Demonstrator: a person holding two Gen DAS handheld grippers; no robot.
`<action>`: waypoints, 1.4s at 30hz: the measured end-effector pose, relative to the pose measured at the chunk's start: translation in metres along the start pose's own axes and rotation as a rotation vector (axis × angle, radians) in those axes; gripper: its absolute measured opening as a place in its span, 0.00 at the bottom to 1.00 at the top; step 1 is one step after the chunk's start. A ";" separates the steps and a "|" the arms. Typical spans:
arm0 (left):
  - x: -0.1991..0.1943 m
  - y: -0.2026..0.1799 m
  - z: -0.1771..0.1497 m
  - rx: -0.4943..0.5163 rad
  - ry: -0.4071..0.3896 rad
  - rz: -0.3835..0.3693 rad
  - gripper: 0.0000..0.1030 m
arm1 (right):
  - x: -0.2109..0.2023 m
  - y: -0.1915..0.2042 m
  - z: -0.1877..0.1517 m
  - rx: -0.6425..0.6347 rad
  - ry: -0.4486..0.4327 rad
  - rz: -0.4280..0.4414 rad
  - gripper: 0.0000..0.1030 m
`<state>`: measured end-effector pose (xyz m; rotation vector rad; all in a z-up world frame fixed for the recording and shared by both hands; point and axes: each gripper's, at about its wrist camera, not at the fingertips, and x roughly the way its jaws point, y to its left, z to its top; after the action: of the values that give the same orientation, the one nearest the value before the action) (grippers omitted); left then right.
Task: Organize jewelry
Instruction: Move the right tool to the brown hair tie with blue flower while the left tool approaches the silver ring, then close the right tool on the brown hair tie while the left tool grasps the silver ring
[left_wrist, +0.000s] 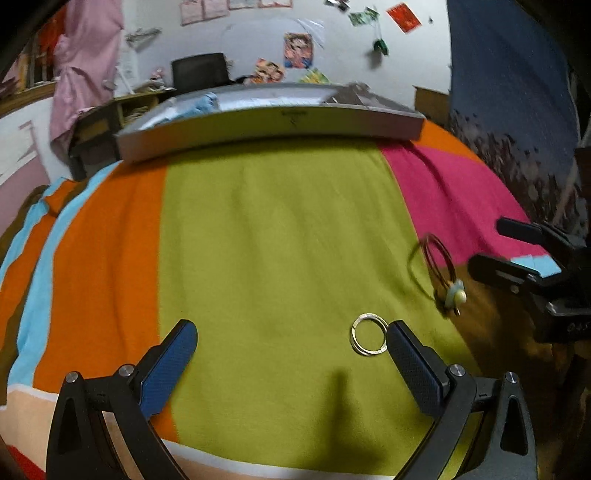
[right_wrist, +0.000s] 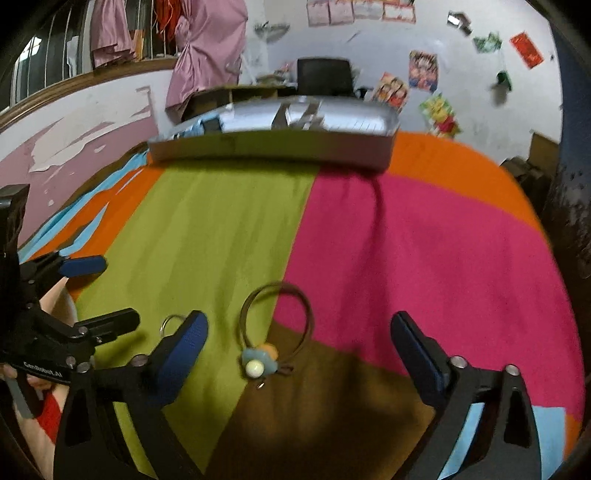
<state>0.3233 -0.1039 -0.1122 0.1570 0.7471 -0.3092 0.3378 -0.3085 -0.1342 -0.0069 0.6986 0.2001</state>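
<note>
A silver ring (left_wrist: 369, 334) lies on the green stripe of the blanket, just off the right fingertip of my left gripper (left_wrist: 291, 338), which is open and empty. A brown hair tie with a pale blue charm and a cream bead (right_wrist: 256, 363) lies where green, pink and brown patches meet; it also shows in the left wrist view as the hair tie (left_wrist: 441, 273). My right gripper (right_wrist: 299, 332) is open around it, not touching. The ring (right_wrist: 170, 323) peeks out behind the right gripper's left finger. The left gripper (right_wrist: 103, 291) appears at the left edge.
A long grey organizer tray (left_wrist: 273, 123) with compartments lies across the far edge of the striped blanket (left_wrist: 277, 240); the tray (right_wrist: 273, 147) shows in both views. Behind it are a desk, a black chair (right_wrist: 325, 75), a postered wall and hanging pink clothes.
</note>
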 end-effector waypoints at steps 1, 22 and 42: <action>0.000 -0.001 0.000 0.010 0.002 -0.008 1.00 | 0.003 0.001 -0.001 0.000 0.015 0.009 0.83; 0.034 -0.028 -0.002 0.120 0.104 -0.202 0.63 | 0.039 0.010 -0.019 0.035 0.129 0.073 0.52; 0.041 -0.014 -0.003 0.032 0.127 -0.224 0.04 | 0.038 0.020 -0.020 0.048 0.116 0.081 0.21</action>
<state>0.3447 -0.1254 -0.1429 0.1242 0.8877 -0.5282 0.3500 -0.2834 -0.1726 0.0558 0.8197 0.2627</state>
